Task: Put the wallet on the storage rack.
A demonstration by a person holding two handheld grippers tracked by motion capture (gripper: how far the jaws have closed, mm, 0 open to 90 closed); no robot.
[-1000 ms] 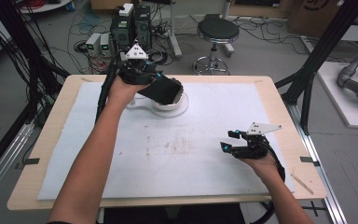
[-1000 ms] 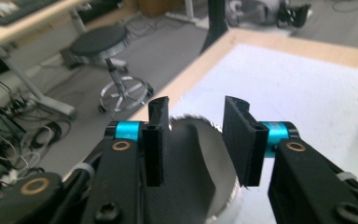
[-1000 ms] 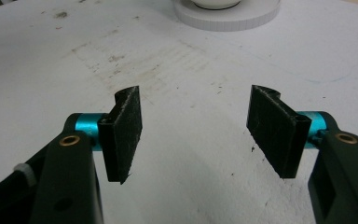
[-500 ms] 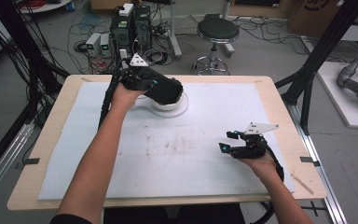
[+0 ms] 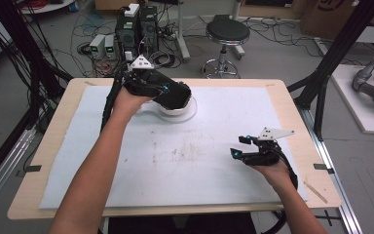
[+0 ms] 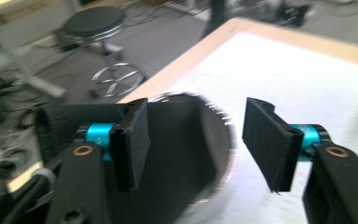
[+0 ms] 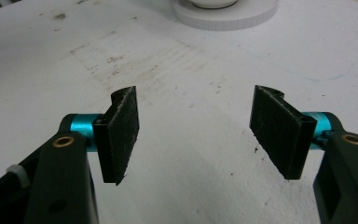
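Left gripper (image 6: pixel 193 140) has just been opening, its pads off the black cloth (image 6: pixel 177 154) lying in the bowl (image 5: pixel 177 109) below. Placing looks done; withdrawing remains.

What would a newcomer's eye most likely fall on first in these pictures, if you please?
Probably the left gripper at the far side of the table, jaws just opened, over a black cloth-like thing lying in a white round dish. Next, the right gripper, open and holding nothing, over the stained white mat nearer the person.
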